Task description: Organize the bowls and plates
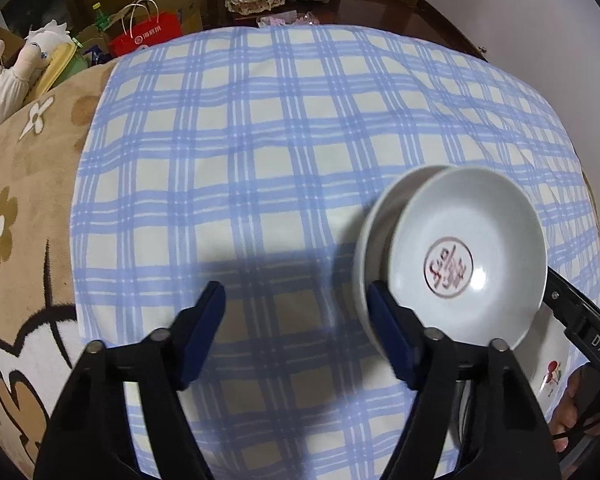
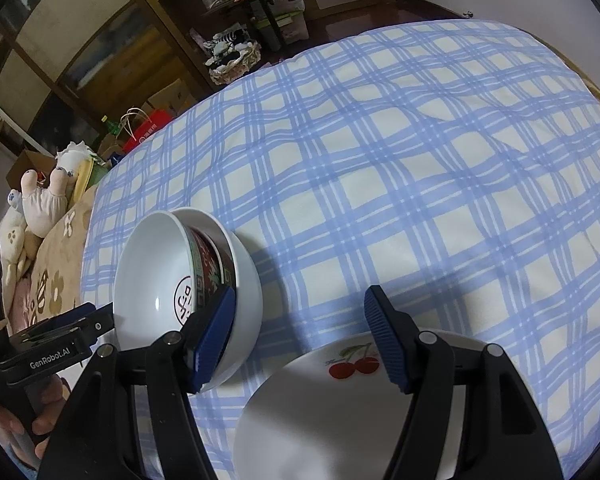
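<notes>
Two white bowls are nested on the blue checked cloth (image 1: 260,140). The inner bowl (image 1: 468,248), with a red emblem inside and a red and green pattern outside, sits tilted in the plain outer bowl (image 1: 370,240). My left gripper (image 1: 296,296) is open over bare cloth, its right finger beside the outer bowl's left wall. In the right wrist view my right gripper (image 2: 302,300) is open too. Its left pad lies against the right side of the outer bowl (image 2: 248,288) and inner bowl (image 2: 152,272); its right finger hangs over a white cherry plate (image 2: 320,408).
A brown flowered blanket (image 1: 24,220) borders the cloth on the left, with plush toys (image 1: 4,76) and a red paper bag (image 1: 148,36) beyond it. Wooden shelves and boxes stand behind. A hand (image 2: 40,420) grips the left tool. The cloth stretches wide beyond the bowls.
</notes>
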Tool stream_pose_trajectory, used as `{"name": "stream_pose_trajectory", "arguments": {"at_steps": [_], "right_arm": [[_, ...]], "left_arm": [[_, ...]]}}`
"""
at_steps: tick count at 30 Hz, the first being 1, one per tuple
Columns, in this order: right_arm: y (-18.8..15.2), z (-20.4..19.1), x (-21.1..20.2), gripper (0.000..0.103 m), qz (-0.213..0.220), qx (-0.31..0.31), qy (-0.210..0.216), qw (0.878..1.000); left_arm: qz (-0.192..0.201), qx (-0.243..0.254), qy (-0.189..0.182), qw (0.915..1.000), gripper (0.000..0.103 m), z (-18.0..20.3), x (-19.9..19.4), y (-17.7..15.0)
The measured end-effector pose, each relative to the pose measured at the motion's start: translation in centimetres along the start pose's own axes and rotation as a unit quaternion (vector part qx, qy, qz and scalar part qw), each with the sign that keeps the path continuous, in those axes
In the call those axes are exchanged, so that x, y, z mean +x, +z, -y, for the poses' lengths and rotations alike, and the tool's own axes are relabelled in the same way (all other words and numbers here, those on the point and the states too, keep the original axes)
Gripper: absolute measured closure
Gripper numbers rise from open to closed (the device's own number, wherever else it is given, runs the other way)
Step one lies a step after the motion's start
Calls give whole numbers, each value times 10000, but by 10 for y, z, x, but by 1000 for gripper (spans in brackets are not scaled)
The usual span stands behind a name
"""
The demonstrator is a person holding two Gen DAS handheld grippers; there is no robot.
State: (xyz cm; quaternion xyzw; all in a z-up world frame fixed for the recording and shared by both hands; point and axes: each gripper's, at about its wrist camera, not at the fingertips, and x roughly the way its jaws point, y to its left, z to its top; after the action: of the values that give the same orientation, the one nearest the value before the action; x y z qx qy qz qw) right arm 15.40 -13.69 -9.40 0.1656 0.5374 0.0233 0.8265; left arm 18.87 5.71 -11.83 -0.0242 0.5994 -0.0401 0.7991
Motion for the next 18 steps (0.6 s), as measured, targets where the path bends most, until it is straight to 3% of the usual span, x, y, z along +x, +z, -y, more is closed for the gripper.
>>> {"name": "stream_pose_trajectory", "arguments": {"at_steps": [2,8,14,18], "right_arm": [[-2,-1,-2,32,43,-10,-73,10000],[-4,-4,-4,32,39,25,-162,9999],[-3,-8,-3,34,-38,93,-270,9996],[-3,-6,-2,42,-110,233,-195,9995]], "left_arm": [[45,-4,-45,10000,50,4,-1,-3],[-9,-109,-363,9993,64,2,0,-2],[-45,-131,-523,9985,64,-1,3,0],[-24,-57,-568,9984,65,-1,2,0]]}}
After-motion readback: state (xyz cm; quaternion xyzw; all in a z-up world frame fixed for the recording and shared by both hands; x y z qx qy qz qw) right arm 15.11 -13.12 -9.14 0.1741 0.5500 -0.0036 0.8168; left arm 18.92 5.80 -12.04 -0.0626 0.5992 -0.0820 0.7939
